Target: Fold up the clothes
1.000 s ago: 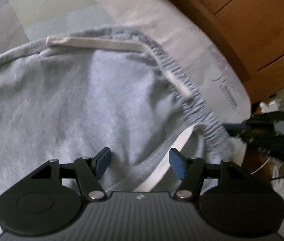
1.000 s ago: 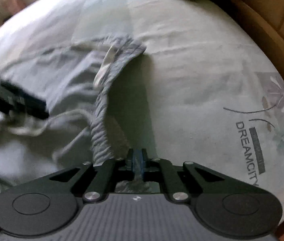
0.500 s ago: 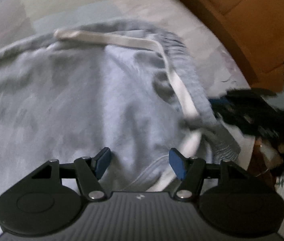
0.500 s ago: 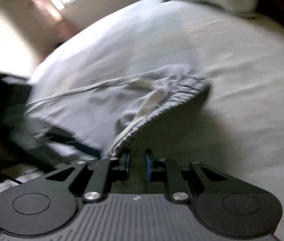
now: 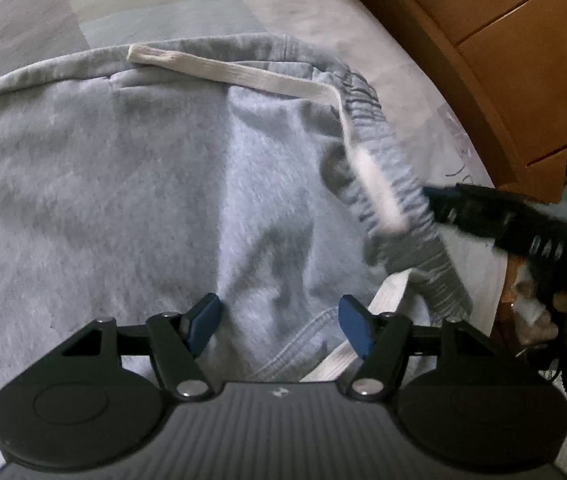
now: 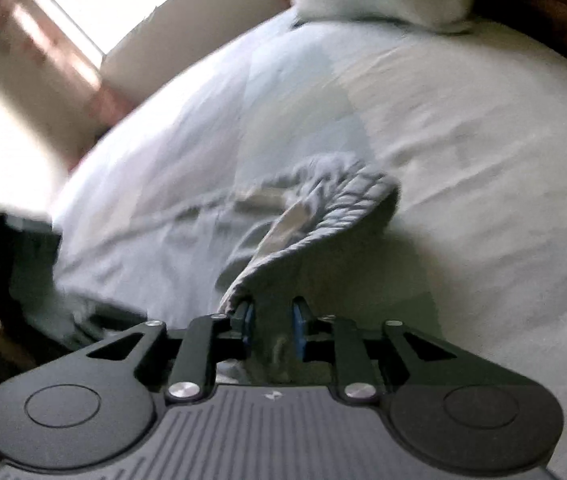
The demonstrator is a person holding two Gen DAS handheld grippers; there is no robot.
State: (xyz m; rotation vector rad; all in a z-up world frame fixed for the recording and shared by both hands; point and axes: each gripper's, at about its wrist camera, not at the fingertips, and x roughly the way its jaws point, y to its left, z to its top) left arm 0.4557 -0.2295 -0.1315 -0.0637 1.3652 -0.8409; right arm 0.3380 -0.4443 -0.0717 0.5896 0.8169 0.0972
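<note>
Grey fleece: the sweatpants (image 5: 171,184) lie spread on the bed sheet (image 6: 463,128), waist end toward the wooden bed frame (image 5: 495,40).
Handling: soft, light and limp, I judge; they sag wherever nothing bears them and will slide easily over the sheet.
Where to hold: the ribbed waistband (image 5: 399,184) looks the thickest and firmest edge, so I would pinch there, clear of the loose white drawstring (image 5: 243,74).
Left gripper (image 5: 279,322): my fingers stand spread wide over the flat cloth near the waist; nothing is pinched between them. Whether the tips touch the fabric I cannot tell.
Right gripper (image 6: 271,326): my jaws are opening. The waistband's end still lies between them, against the left pad (image 6: 248,322), with a gap showing at the other pad, so the pinch is off.
Waistband lie: from my right fingers it rises in a curled ridge, then drops back onto the pants.
Risk: once freed, that ridge may flop unevenly.
</note>
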